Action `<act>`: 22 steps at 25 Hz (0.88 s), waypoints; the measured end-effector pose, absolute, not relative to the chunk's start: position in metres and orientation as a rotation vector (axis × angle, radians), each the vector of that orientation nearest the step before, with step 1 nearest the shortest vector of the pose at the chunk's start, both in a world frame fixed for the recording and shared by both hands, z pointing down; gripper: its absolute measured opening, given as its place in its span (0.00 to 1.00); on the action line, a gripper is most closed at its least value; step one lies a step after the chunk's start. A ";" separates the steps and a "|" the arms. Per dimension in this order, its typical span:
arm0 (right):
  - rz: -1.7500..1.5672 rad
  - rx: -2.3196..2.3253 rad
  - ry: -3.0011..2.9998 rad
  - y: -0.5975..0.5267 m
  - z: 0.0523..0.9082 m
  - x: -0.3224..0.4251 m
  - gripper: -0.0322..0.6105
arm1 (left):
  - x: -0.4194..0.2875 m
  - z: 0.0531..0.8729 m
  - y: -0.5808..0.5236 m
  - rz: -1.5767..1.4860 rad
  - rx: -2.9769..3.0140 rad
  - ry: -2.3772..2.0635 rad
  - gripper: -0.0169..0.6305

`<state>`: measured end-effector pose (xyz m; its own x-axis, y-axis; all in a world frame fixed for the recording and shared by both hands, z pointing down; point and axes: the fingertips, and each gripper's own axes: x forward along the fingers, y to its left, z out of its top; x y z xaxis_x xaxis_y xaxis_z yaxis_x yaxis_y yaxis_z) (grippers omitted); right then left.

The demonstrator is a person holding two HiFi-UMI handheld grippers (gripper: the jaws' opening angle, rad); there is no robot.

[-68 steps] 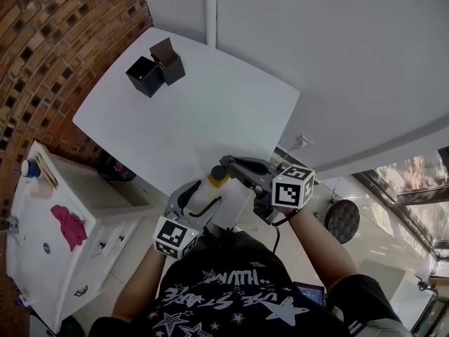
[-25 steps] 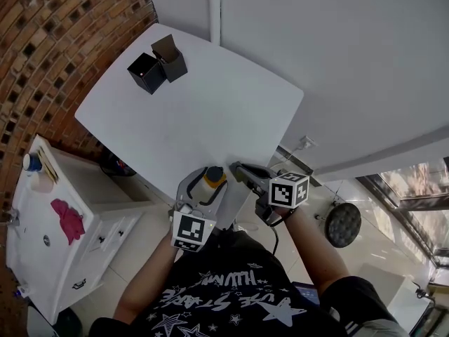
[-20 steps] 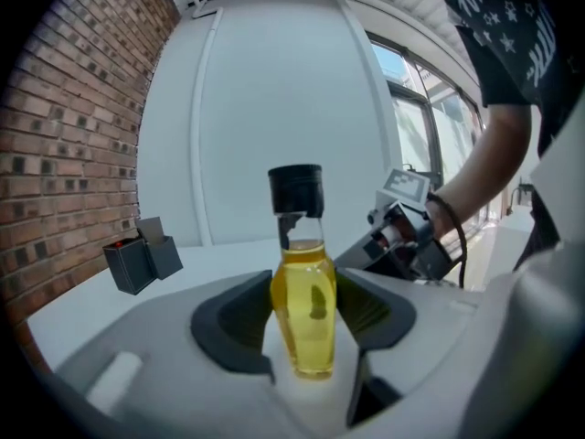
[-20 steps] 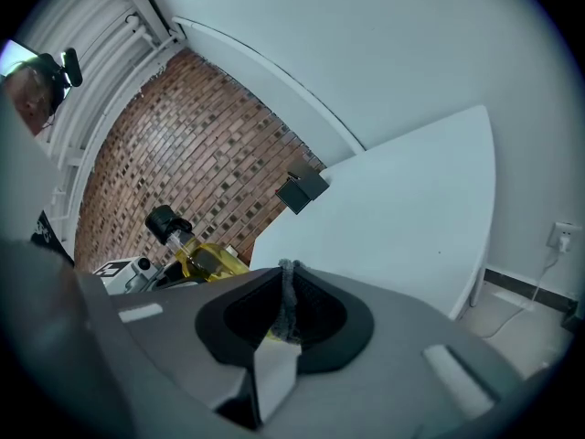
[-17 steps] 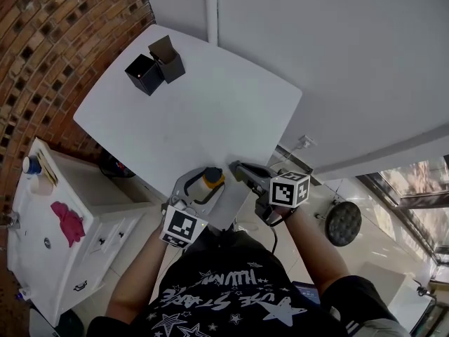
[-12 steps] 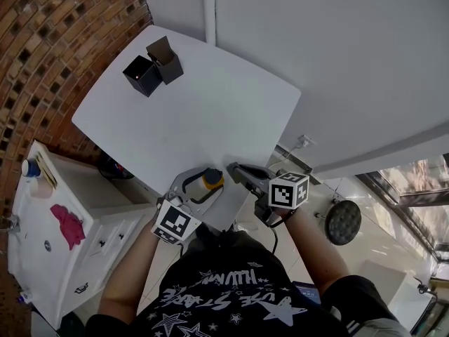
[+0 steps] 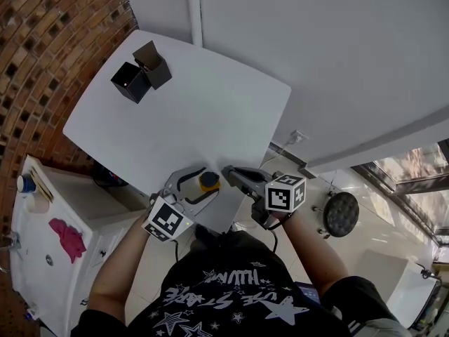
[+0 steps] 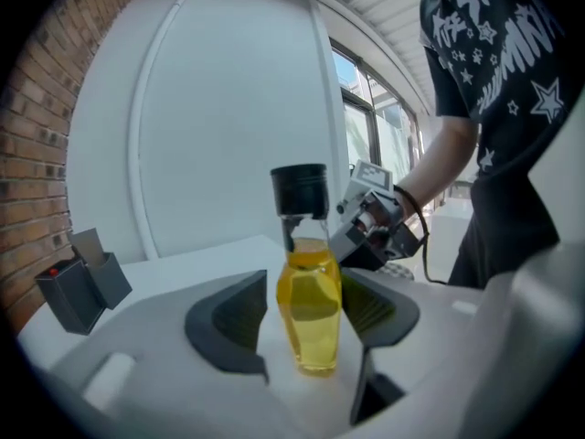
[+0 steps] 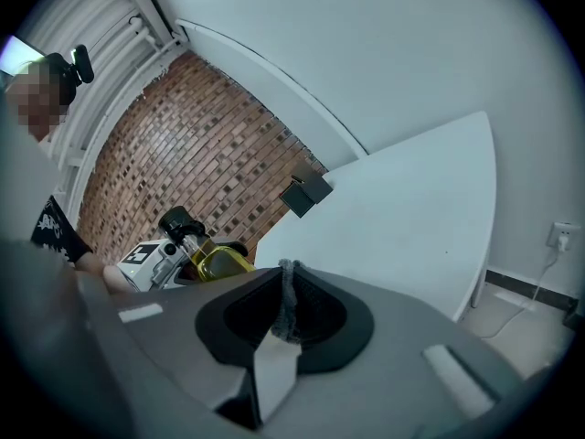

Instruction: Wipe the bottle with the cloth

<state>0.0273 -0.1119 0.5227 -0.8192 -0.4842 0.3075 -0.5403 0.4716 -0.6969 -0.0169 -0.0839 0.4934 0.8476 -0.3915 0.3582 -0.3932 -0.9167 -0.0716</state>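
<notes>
Left gripper [image 7: 203,184] jaws are opening around the upright bottle [image 8: 311,305]; right gripper [image 7: 231,173], at its 3 o'clock, clamps the cloth [image 9: 288,314], ready to wipe.

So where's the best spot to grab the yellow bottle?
Grab the bottle around its wide body, low down, level from the side. It stands upright, and its neck under the black cap is thin. The left gripper has its jaws flanking that body, opening.

The left gripper [image 7: 200,186] is shifting leftward and bringing the once-tilted bottle [image 8: 311,309] upright, its jaws opening around it.
</notes>
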 end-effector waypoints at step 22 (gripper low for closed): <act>1.242 0.997 -2.665 -0.107 0.512 0.035 0.11 | -0.035 0.512 -0.075 0.456 2.300 -1.690 0.53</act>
<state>0.0353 -0.1067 0.5124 -0.7933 -0.5363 0.2882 -0.5656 0.4740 -0.6748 -0.0352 -0.0750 0.5118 0.2781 -0.8767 0.3925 -0.9552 -0.2956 0.0166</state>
